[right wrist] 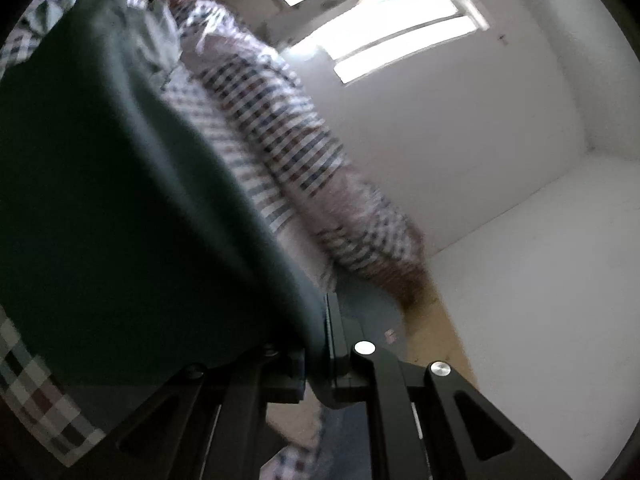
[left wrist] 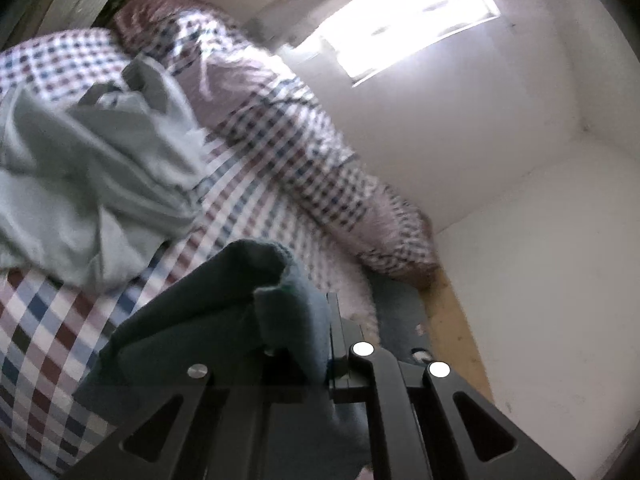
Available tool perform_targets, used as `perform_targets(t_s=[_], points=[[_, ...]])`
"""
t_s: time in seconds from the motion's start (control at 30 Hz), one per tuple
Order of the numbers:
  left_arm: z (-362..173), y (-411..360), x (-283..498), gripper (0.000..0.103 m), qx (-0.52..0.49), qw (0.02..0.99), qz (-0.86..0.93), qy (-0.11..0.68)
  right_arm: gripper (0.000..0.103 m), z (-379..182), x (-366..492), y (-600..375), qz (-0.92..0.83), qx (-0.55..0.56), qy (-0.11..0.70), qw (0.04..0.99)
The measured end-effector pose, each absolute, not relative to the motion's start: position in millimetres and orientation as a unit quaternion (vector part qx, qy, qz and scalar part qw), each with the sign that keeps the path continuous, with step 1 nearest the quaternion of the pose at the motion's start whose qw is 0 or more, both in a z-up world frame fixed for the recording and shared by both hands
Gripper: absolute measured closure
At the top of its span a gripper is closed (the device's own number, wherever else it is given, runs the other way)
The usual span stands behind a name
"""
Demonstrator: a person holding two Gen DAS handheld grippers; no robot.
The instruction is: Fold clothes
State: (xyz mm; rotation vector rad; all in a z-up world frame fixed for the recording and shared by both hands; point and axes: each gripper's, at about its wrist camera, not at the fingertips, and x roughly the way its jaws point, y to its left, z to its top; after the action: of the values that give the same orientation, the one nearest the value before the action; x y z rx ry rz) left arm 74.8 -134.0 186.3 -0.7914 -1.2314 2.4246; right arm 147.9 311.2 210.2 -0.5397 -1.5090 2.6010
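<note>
A dark teal garment (left wrist: 224, 304) bunches up between the jaws of my left gripper (left wrist: 324, 344), which is shut on its edge and holds it above the checkered bed. In the right wrist view the same dark green garment (right wrist: 120, 200) stretches taut away to the upper left from my right gripper (right wrist: 320, 356), which is shut on another part of its edge. The cloth covers most of each gripper's left finger. A pale grey-green garment (left wrist: 92, 168) lies crumpled on the bed to the left.
The bed has a checkered sheet (left wrist: 52, 344). A checkered duvet or pillow roll (left wrist: 312, 160) lies along the white wall (left wrist: 500, 140). A bright window (left wrist: 404, 28) is above. A strip of wooden bed frame (left wrist: 456, 320) runs beside the wall.
</note>
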Motion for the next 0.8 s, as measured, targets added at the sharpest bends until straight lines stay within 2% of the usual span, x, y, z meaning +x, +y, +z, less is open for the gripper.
perform_targets(t_s=[0.27, 0.47, 0.67, 0.8], points=[[268.9, -156.2, 156.9, 0.099, -0.178, 0.198, 0.867, -0.422, 0.098, 274.8, 207.6, 305.6, 0.873, -0.070, -0.476, 0.084], [305.3, -171.0, 218.5, 0.099, -0.170, 0.205, 0.878, -0.398, 0.098, 313.9, 272.8, 297.6, 0.874, -0.039, -0.475, 0.094], [297.9, -178.0, 223.5, 0.099, -0.202, 0.180, 0.876, -0.400, 0.097, 327.7, 303.6, 297.7, 0.876, -0.056, -0.472, 0.086], [266.4, -180.2, 188.8, 0.099, -0.239, 0.147, 0.869, -0.406, 0.097, 303.7, 279.2, 299.1, 0.874, -0.098, -0.473, 0.058]])
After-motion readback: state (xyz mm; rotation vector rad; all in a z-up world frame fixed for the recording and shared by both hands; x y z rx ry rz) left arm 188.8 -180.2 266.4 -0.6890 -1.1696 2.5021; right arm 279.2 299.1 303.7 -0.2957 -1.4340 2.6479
